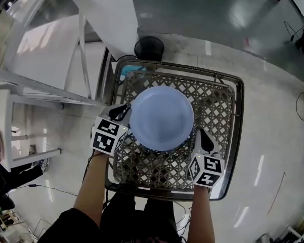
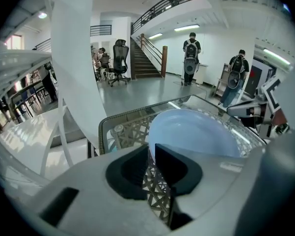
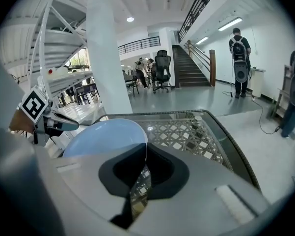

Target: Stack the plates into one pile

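left gripper (image 1: 123, 112) pinches plate (image 1: 162, 118) rim | right gripper (image 1: 204, 140) likewise (opposite rim)

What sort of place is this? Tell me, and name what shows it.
Probably an open office lobby or atrium: a staircase climbs to a railed mezzanine, office chairs stand on the polished floor, and people with backpacks stand about.
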A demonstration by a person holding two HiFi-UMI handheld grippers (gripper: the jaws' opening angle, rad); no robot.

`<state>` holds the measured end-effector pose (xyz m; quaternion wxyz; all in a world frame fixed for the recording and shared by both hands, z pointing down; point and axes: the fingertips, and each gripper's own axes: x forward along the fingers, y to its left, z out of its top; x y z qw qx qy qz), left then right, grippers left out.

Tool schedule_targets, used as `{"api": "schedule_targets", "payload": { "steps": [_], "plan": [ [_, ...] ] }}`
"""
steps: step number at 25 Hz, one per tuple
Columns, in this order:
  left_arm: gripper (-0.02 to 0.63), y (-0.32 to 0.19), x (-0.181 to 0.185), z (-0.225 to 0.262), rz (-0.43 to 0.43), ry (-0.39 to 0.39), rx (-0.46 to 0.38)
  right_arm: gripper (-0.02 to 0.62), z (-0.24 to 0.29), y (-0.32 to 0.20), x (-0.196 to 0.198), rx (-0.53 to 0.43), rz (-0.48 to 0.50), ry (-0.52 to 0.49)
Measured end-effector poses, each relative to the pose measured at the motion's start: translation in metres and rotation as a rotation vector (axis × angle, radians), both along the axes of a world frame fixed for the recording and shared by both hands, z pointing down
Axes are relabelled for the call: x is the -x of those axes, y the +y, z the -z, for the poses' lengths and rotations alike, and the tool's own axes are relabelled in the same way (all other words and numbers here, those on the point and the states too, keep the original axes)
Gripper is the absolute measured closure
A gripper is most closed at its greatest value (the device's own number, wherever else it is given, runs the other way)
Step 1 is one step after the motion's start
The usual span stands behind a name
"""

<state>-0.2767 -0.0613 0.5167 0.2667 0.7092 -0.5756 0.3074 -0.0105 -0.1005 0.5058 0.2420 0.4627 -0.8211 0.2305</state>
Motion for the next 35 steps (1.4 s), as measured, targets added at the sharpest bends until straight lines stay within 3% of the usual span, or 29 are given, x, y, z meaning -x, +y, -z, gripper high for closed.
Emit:
{"api": "schedule_targets", "payload": {
  "steps": [2,8,14,22,35],
  "plan": [
    [0.607,0.001,-0.002,0.012,-0.009,0.02,-0.048,0.584,0.01,0.0,0.004,-0.019,0.011,-0.012],
    [0.606,0.007,-0.018,0.058,-0.064,0.094,-0.192,0.584,0.053,0.004,0.017,-0.085,0.033,-0.054],
    [0.606,0.021,-0.027,0.107,-0.035,0.145,-0.331,0.584,0.106,0.014,0.041,-0.188,0.127,-0.109],
    [0.604,0.028,-0.036,0.185,-0.036,0.155,-0.5,0.584,0.181,0.014,0.042,-0.346,0.145,-0.179],
    [0.604,0.065,-0.028,0.251,0.022,0.072,-0.614,0.584,0.234,0.047,0.016,-0.423,0.122,-0.221]
  ]
}}
